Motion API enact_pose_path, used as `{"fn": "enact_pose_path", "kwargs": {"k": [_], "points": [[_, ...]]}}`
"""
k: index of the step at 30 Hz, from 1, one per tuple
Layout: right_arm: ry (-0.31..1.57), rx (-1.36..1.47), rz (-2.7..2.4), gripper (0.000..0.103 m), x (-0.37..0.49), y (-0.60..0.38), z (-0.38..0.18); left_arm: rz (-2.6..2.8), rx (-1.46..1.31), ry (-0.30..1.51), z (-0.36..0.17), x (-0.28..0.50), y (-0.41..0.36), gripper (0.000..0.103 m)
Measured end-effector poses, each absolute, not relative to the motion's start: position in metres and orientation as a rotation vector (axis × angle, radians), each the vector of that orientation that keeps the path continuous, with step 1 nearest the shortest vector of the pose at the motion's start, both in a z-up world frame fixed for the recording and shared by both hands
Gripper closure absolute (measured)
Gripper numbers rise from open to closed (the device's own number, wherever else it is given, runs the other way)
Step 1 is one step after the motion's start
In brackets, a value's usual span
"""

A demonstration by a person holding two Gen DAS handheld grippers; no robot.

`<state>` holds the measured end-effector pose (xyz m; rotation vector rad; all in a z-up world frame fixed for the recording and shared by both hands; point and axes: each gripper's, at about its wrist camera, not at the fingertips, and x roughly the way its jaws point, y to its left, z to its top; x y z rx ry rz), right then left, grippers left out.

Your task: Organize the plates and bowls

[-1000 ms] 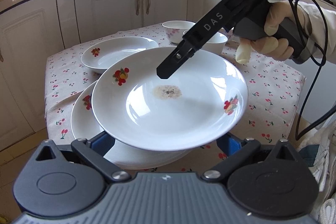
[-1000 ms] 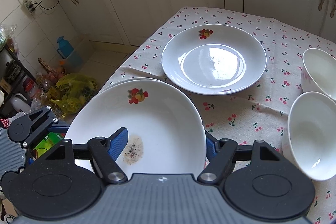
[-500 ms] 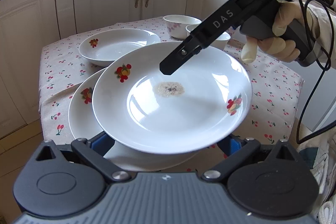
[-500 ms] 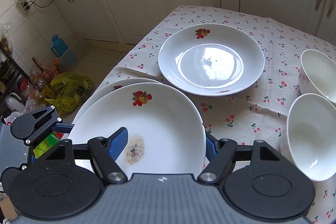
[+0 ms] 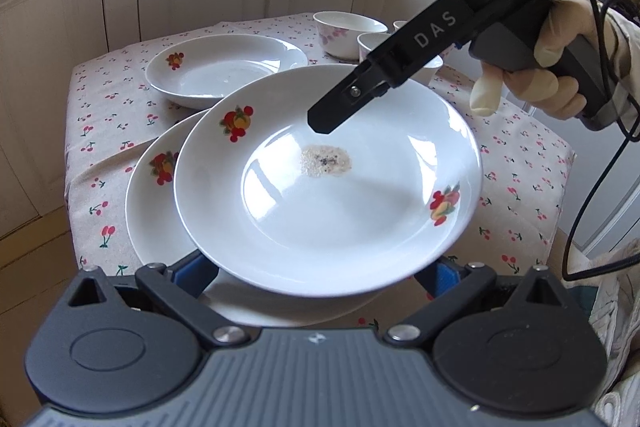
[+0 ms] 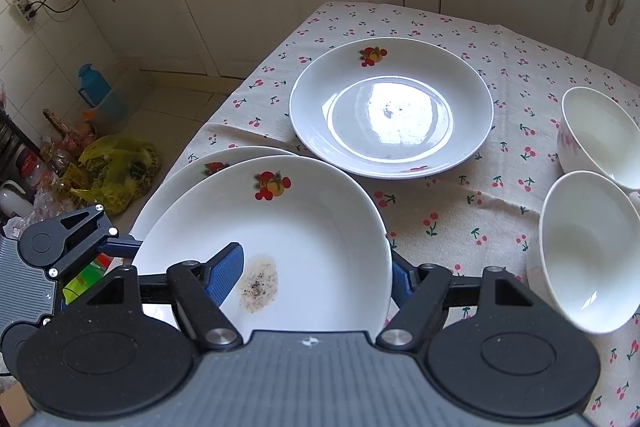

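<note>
Dirty plate (image 5: 320,219) up in the air at the near corner of the counter (image 6: 440,211), hanging just over a second plate (image 5: 160,219) with the same fruit print and offset from it rather than nested. Looks like mid-stacking, hence the two-sided hold.

Right tongs (image 6: 312,277) straddling the far rim: one blue pad lying on the inside near the crumb patch (image 5: 326,161), the other outside the edge, partly spread and clamped on the rim as far as can be judged. Gloved hand (image 5: 532,83) on the handle.

Left tongs (image 5: 320,271) spread wide beneath the near rim, tips hidden by the plate. Pinching nothing, more like a shelf to stop that side dipping. Makes sense with a glossy, shallow dish held by one edge.

Third plate (image 6: 392,111) flat farther back, well apart, and two bowls (image 6: 588,259) side by side off to the right, untouched. Probably next: centring over the lower plate before lowering.
</note>
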<state>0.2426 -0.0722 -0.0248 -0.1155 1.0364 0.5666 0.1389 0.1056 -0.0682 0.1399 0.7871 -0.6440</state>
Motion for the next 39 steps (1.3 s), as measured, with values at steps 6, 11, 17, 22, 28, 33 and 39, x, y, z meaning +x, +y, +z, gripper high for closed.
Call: {"fn": "enact_pose_path", "kwargs": {"k": [6, 11, 17, 22, 28, 33, 39], "points": [[1.048, -0.099, 0.553, 0.025, 0.242, -0.074, -0.023, -0.633, 0.145, 0.801, -0.065, 0.139, 0.107, 0.001], [1.046, -0.079, 0.549, 0.025, 0.237, -0.078, -0.020, -0.628, 0.150, 0.814, -0.064, 0.140, 0.106, 0.001], [1.042, -0.055, 0.553, 0.025, 0.232, -0.084, -0.016, -0.611, 0.153, 0.826, -0.062, 0.140, 0.106, 0.001], [1.039, -0.039, 0.562, 0.025, 0.226, -0.087, -0.016, -0.590, 0.159, 0.828, -0.058, 0.138, 0.107, 0.001], [1.043, -0.016, 0.573, 0.025, 0.221, -0.090, -0.018, -0.583, 0.155, 0.832, -0.057, 0.139, 0.108, 0.001], [1.035, -0.003, 0.578, 0.025, 0.219, -0.092, -0.019, -0.574, 0.160, 0.838, -0.057, 0.139, 0.107, 0.001], [1.042, 0.022, 0.576, 0.025, 0.218, -0.095, -0.019, -0.563, 0.162, 0.843, -0.054, 0.136, 0.107, 0.001]]}}
